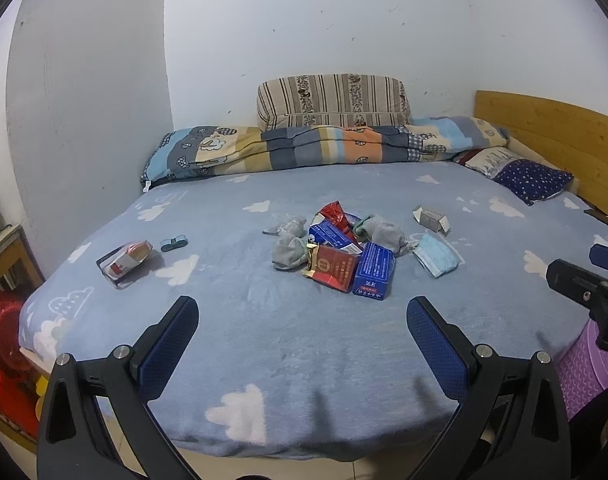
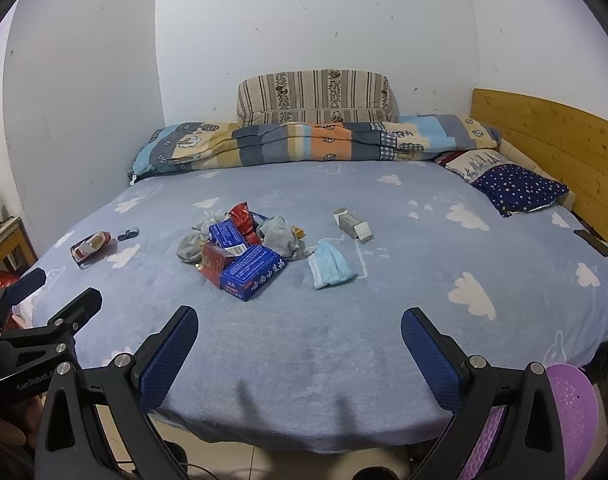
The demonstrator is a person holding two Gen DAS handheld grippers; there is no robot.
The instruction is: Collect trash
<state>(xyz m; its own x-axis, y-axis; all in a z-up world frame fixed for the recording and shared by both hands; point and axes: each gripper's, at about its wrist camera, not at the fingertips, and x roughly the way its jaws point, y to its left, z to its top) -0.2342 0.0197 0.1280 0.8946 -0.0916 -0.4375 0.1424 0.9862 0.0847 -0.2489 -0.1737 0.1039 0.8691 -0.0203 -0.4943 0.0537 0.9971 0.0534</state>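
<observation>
Left wrist view: the left gripper (image 1: 302,344) hangs wide open and empty over the bed's (image 1: 264,360) bare near edge. The right gripper (image 2: 300,348) gapes likewise, empty. The trash pile (image 2: 240,248) lies mid-bed; its blue boxes' (image 2: 252,270) writing is unreadable. Purple basket (image 2: 572,416) stands off the near right corner.

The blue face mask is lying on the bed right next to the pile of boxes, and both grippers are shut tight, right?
Not quite. The blue face mask does lie on the bed beside the pile of boxes, but each wrist view shows its own gripper open, left gripper and right gripper, holding nothing.
</observation>
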